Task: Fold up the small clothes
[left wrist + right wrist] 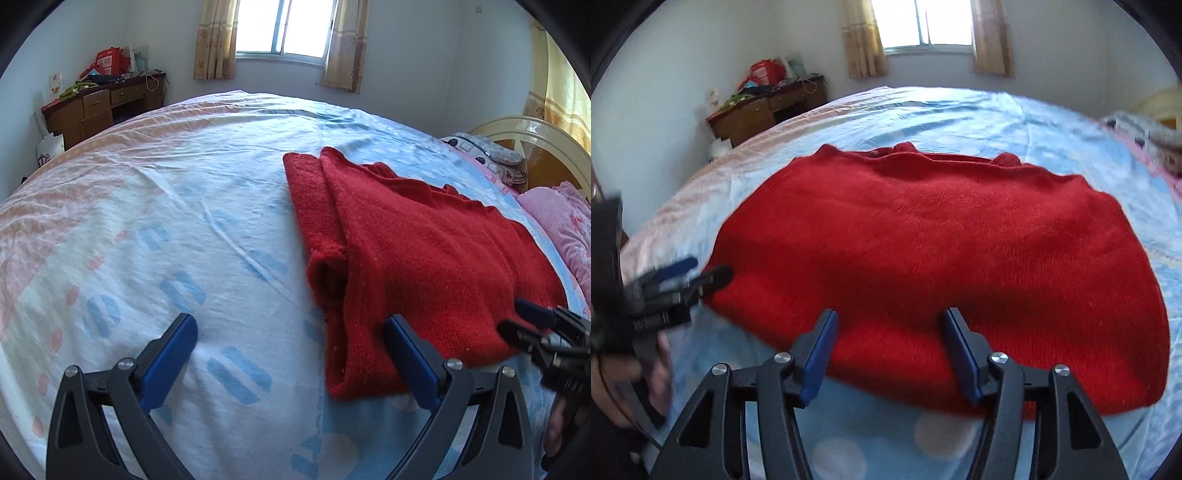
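A red knitted sweater (923,240), folded with its sides turned in, lies flat on the bed (184,221), on the blue-patterned part of the sheet toward the near edge and closer to the headboard (535,140) end, where a pink pillow (561,221) rests. In the left wrist view the left gripper (291,354) is held with its blue-padded fingers spread wide and nothing between the pads; one finger is over the bare sheet, the other over the near left corner of the sweater, and whether it touches the knit cannot be told. The right gripper (890,343) points down at the near edge of the garment with its jaws apart, the fingers standing over the red fabric without pinching it; the picture there is blurred. Each gripper shows at the side of the other's view, the left gripper's tips just beside the sweater's left edge. At the far end of the room a window (284,26) with beige curtains (214,40) is above the bed, and a cluttered wooden desk (99,107) stands in the far left corner
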Motion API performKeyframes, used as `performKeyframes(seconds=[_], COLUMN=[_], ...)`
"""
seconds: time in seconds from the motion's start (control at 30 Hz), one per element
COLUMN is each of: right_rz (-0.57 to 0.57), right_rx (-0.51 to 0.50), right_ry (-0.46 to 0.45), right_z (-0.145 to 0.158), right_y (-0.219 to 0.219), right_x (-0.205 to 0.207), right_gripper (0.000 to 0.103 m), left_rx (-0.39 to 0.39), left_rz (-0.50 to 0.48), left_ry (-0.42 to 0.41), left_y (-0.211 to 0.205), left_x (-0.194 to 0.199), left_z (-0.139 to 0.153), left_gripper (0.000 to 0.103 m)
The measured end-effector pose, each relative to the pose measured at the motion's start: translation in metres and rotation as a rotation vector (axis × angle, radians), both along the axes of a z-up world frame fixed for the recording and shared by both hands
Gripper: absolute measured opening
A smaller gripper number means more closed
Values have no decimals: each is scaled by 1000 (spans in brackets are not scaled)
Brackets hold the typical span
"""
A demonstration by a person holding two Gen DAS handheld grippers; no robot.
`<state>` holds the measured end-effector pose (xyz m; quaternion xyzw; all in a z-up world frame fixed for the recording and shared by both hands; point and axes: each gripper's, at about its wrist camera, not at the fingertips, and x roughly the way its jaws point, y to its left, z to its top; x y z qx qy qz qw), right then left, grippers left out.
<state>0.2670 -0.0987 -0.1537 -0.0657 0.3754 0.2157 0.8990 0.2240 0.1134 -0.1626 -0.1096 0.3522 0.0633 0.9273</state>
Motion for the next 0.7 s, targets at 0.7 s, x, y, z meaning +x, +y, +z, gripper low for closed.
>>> performKeyframes(seconds=[0.7], right_rz=[76], right_rx=[-107], right_ry=[-134], right_z=[9], right_y=[28], right_x=[-48], right_gripper=[60], left_rx=[-49], left_rz=[-40], left_ry=[22], left_y=[28], left_x=[-23], left_z=[15], left_gripper=[103])
